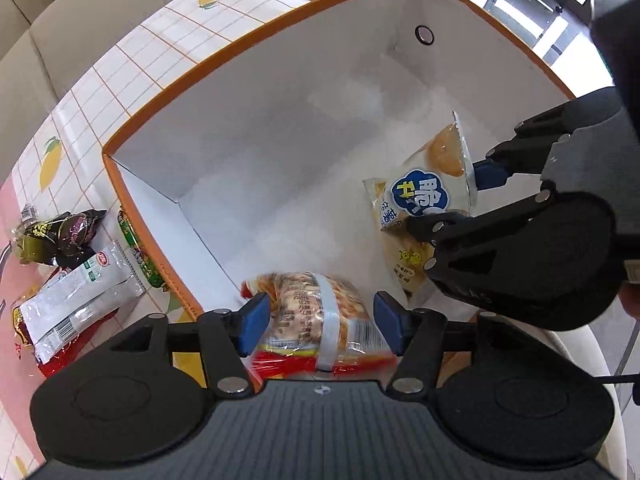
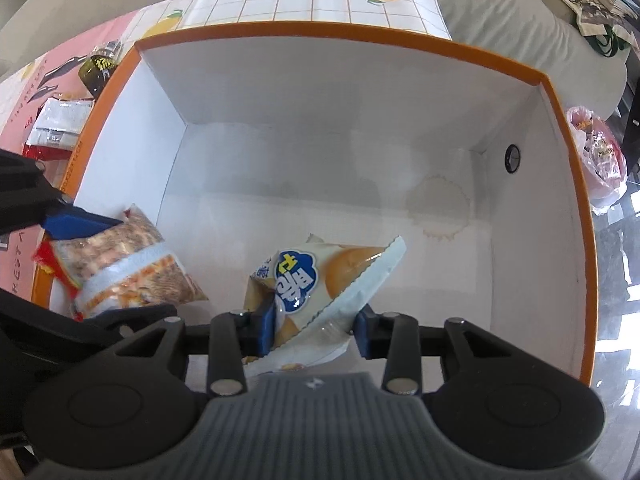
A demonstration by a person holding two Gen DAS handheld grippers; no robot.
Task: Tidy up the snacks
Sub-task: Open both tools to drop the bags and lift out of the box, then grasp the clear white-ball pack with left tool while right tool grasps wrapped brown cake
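A big white box with an orange rim stands on the table. My left gripper is over its near left corner, shut on a clear red-edged bag of crackers, also seen in the right wrist view. My right gripper is shut on a pale snack bag with a blue cloud logo and holds it inside the box; the left wrist view shows that bag and gripper at the right.
Left of the box on the tiled cloth lie a white packet, a dark wrapped snack, a green packet and a red bag. A pink plastic bag sits right of the box. A sofa is behind.
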